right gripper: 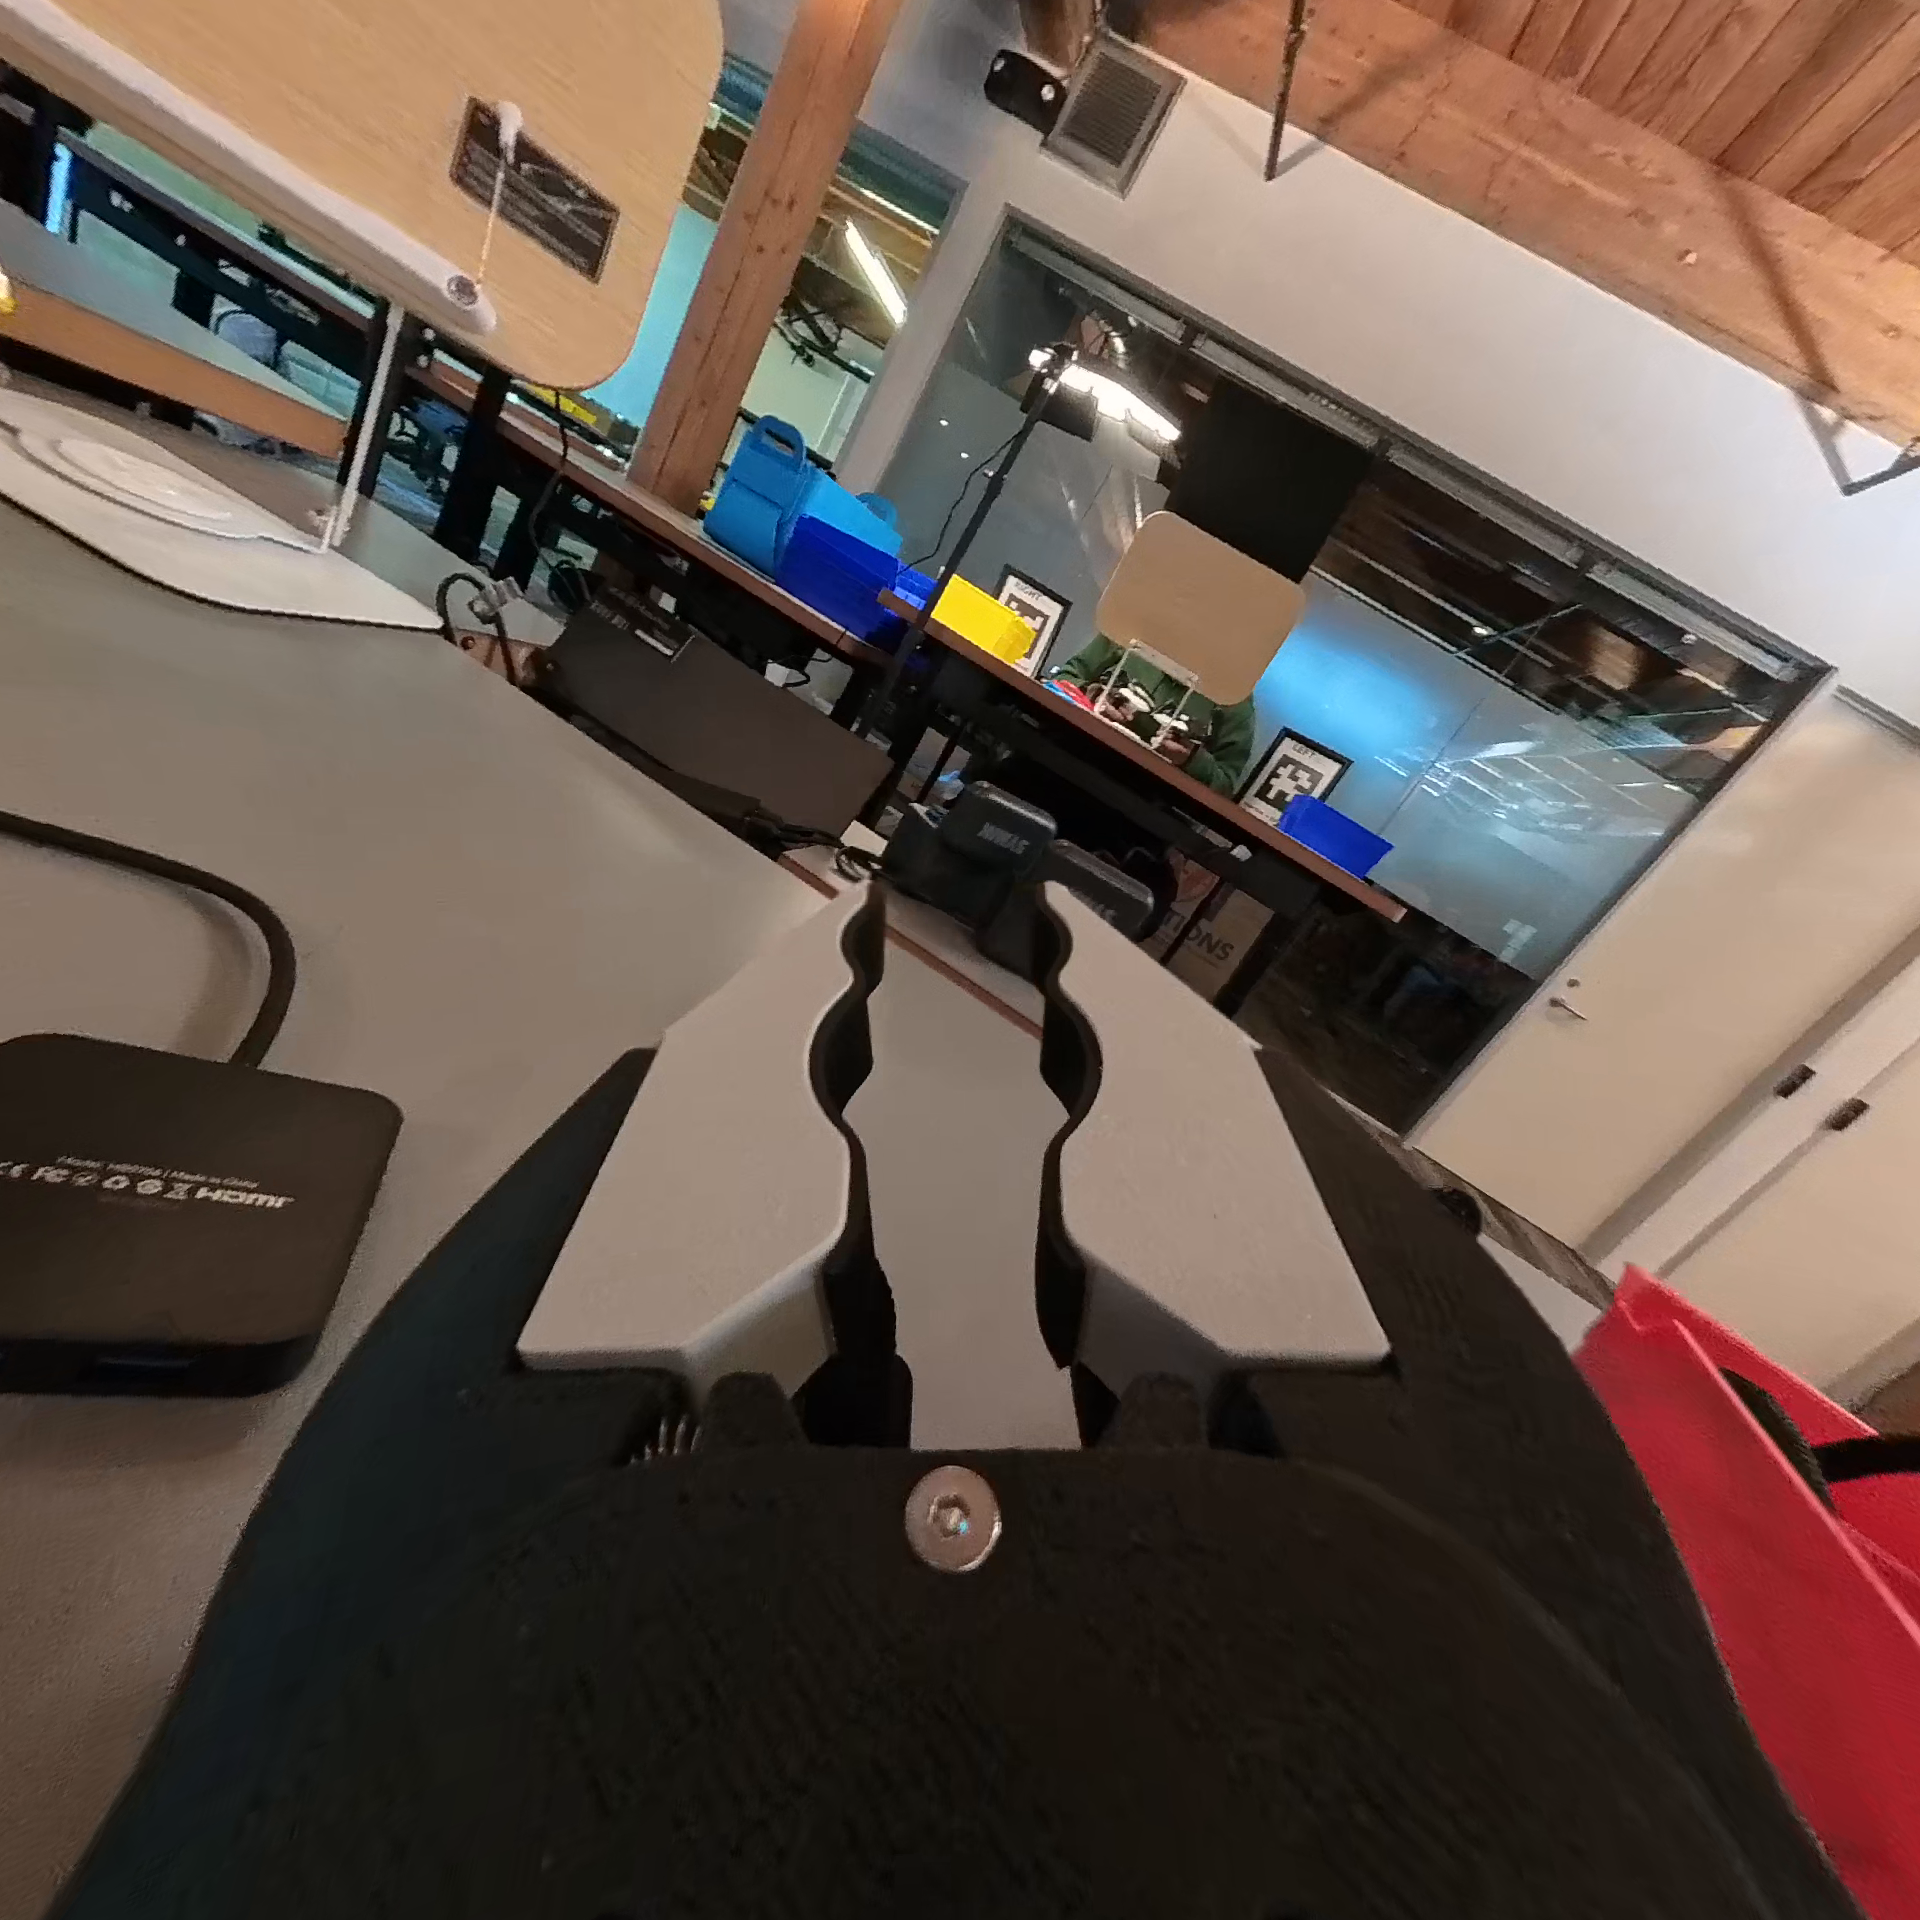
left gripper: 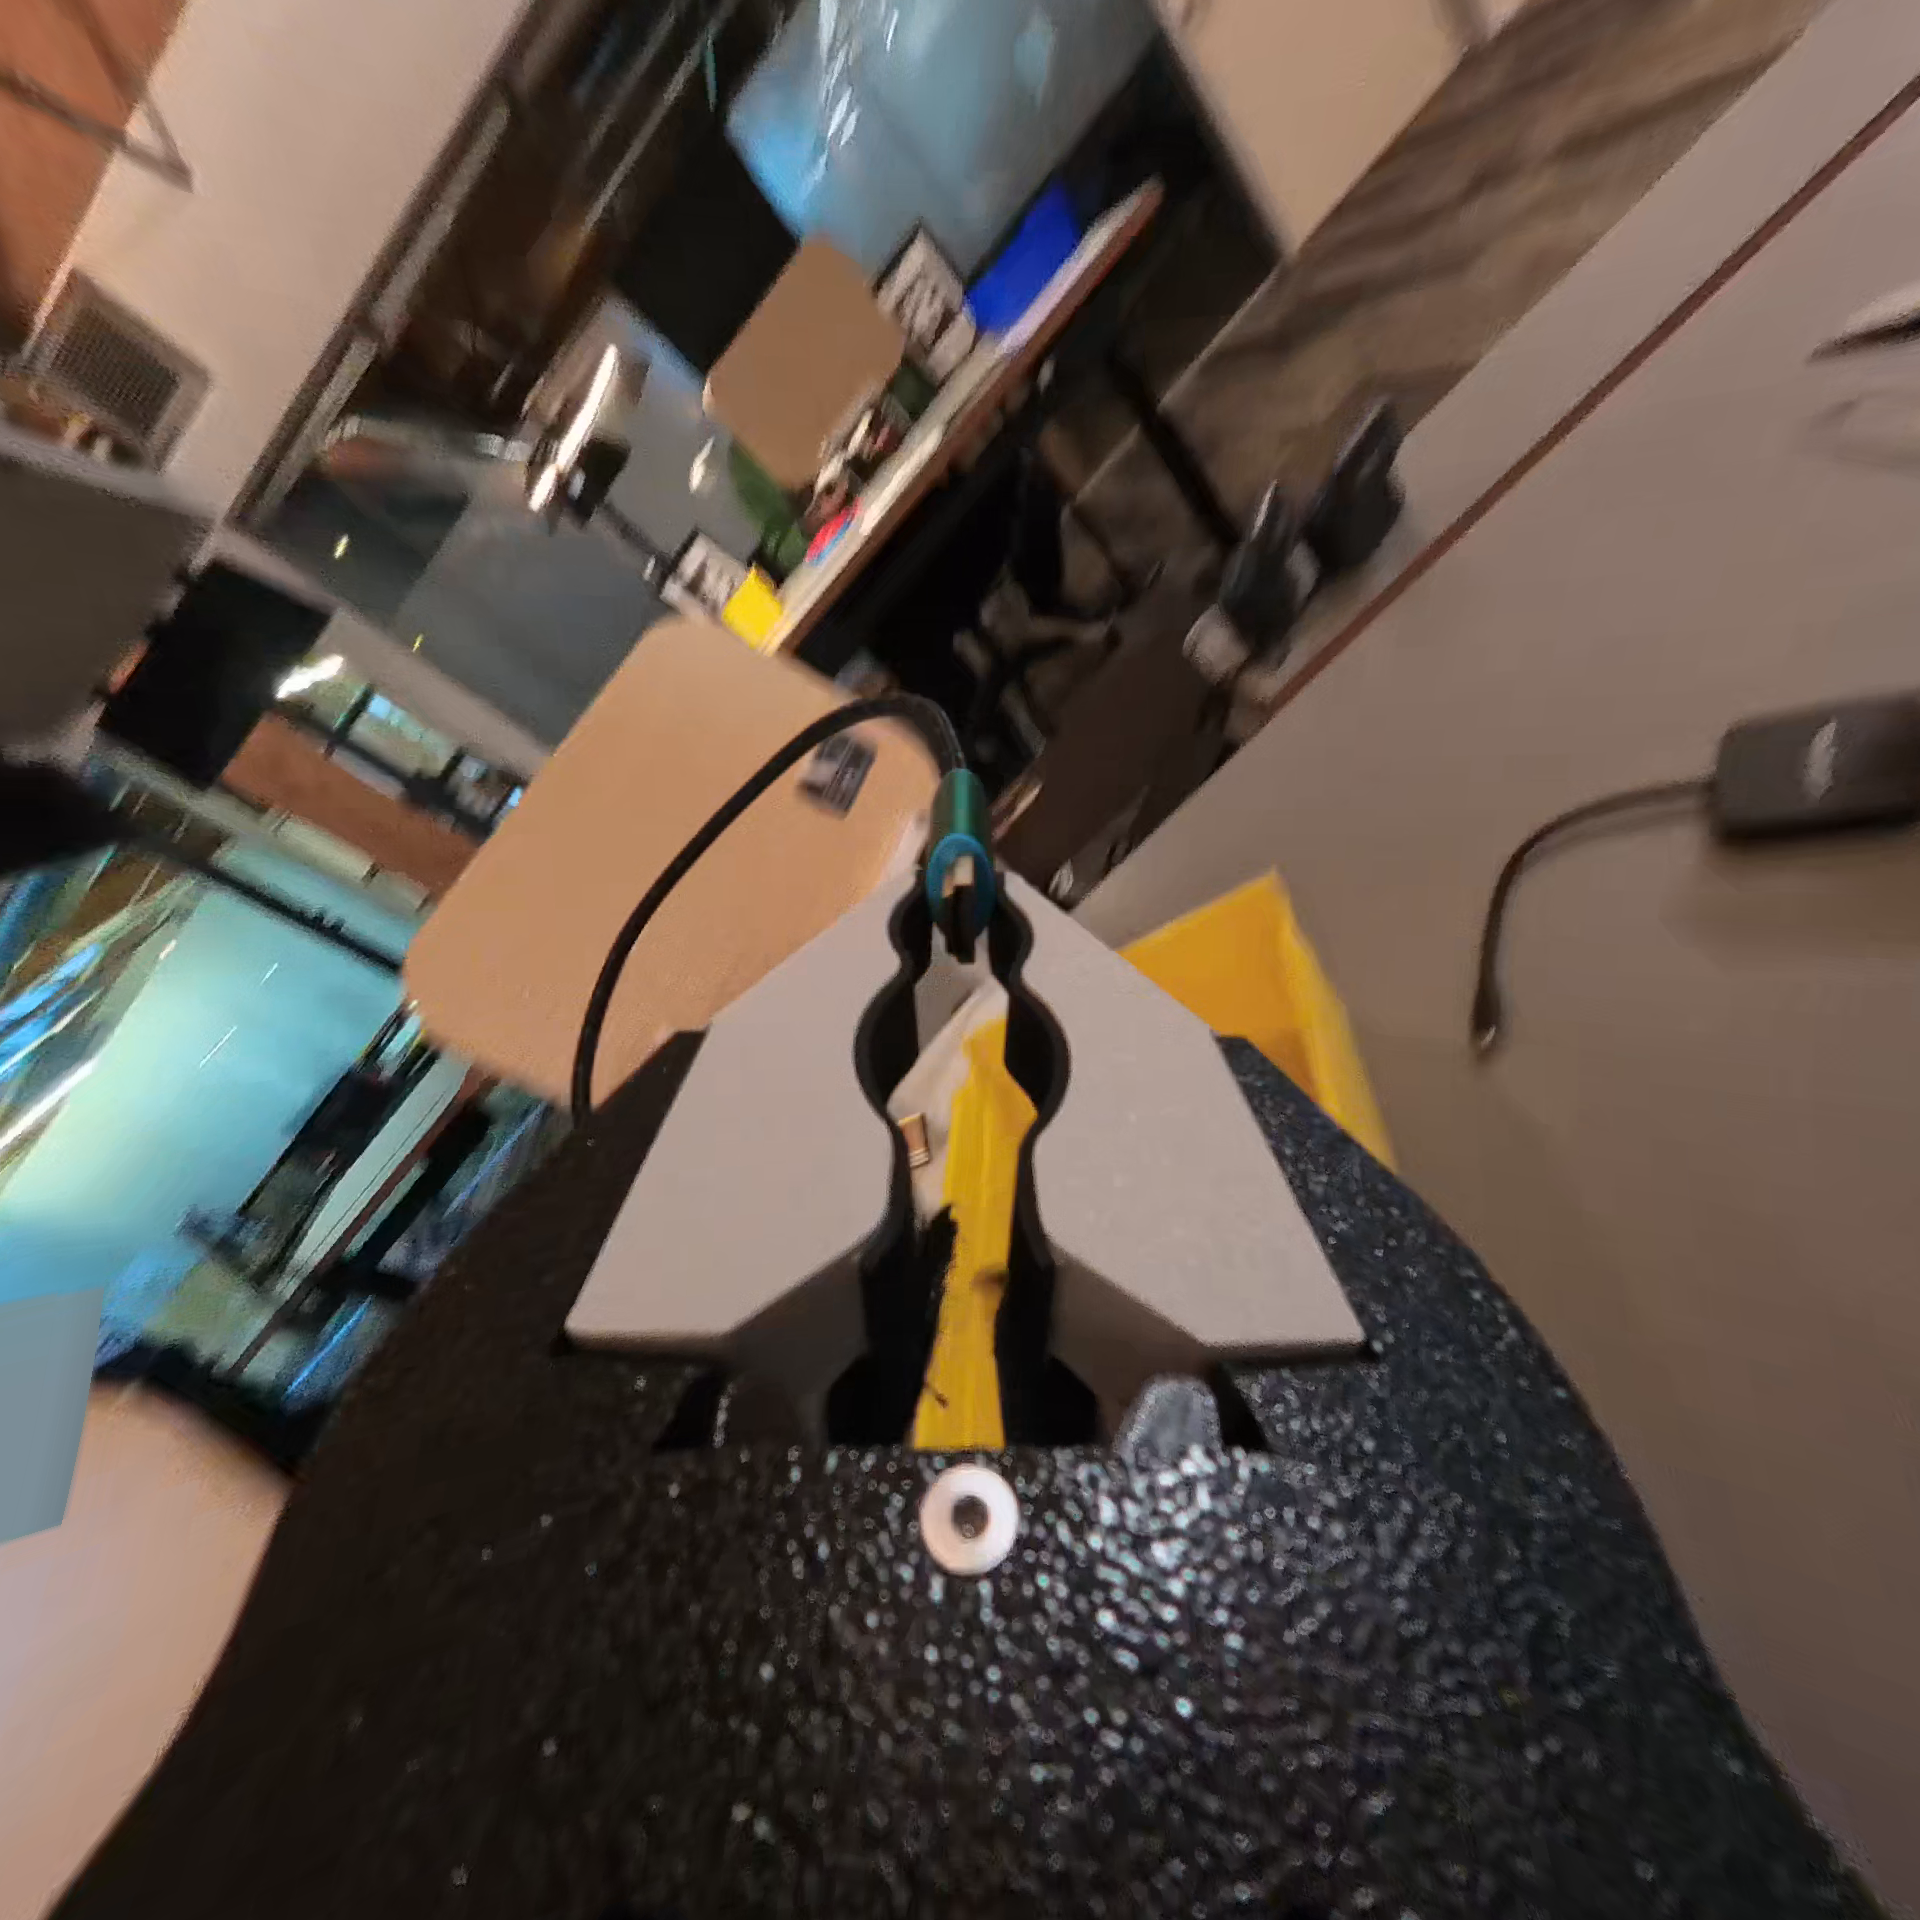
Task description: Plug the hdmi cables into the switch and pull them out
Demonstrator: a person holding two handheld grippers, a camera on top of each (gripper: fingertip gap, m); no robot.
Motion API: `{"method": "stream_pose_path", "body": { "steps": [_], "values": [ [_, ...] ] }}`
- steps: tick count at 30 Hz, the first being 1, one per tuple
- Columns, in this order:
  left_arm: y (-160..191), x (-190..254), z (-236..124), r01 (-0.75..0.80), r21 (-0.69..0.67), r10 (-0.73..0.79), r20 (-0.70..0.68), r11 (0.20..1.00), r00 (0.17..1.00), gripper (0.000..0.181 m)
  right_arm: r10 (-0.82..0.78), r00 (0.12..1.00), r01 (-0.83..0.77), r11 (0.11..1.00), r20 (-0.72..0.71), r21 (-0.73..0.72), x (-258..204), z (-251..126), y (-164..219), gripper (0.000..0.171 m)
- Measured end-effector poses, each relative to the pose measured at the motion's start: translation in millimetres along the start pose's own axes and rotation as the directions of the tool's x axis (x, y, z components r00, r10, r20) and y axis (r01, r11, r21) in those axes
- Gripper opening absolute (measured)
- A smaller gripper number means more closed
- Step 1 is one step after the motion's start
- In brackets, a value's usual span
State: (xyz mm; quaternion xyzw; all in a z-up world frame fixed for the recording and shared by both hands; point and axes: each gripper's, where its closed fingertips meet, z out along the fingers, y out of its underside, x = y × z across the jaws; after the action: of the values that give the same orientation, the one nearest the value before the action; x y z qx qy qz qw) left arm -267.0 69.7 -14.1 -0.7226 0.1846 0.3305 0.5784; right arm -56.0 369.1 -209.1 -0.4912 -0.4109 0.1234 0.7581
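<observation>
In the left wrist view my left gripper (left gripper: pixel 961 914) is shut on the teal-collared plug (left gripper: pixel 951 831) of a black HDMI cable (left gripper: pixel 665 904). It holds the plug in the air, and the cable loops away to the left. The black switch (left gripper: pixel 1818 764) lies on the grey table at the far right, with one dark cable (left gripper: pixel 1527 862) leading from it. In the right wrist view my right gripper (right gripper: pixel 956 925) is open and empty, low over the table. The switch (right gripper: pixel 177 1195) lies to its left, with a black cable (right gripper: pixel 239 914) curving behind it.
A yellow bin (left gripper: pixel 1278 966) sits under and just beyond my left fingers. A red bag (right gripper: pixel 1766 1558) stands close on the right of my right gripper. Dark devices (right gripper: pixel 977 852) sit at the table's far edge, and a white mat (right gripper: pixel 156 499) lies far left. The left wrist view is motion-blurred. My hands' fingertips stand some 40 centimetres from each other.
</observation>
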Motion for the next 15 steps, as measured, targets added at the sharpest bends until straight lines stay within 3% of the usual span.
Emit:
{"method": "stream_pose_path", "body": {
  "steps": [3,6,9,15],
  "values": [
    [-51,38,30,0.054,0.154,-0.034,-0.131,0.987,0.991,0.007,0.016,0.999,-0.015,1.000,-0.035,0.010,8,-2,-2,0.026],
    [-79,86,71,0.099,0.225,-0.036,-0.268,0.969,0.963,0.008,0.033,0.997,-0.033,0.999,-0.063,0.015,15,-4,-3,0.027],
    [-85,141,121,0.106,0.187,-0.024,-0.398,0.977,0.917,0.008,0.047,0.993,-0.045,0.999,-0.113,0.017,24,-5,-4,0.034],
    [-79,214,224,0.094,0.121,-0.031,-0.443,0.988,0.896,0.009,0.120,0.975,-0.121,0.993,-0.187,0.009,44,-7,4,0.039]
  ]
}}
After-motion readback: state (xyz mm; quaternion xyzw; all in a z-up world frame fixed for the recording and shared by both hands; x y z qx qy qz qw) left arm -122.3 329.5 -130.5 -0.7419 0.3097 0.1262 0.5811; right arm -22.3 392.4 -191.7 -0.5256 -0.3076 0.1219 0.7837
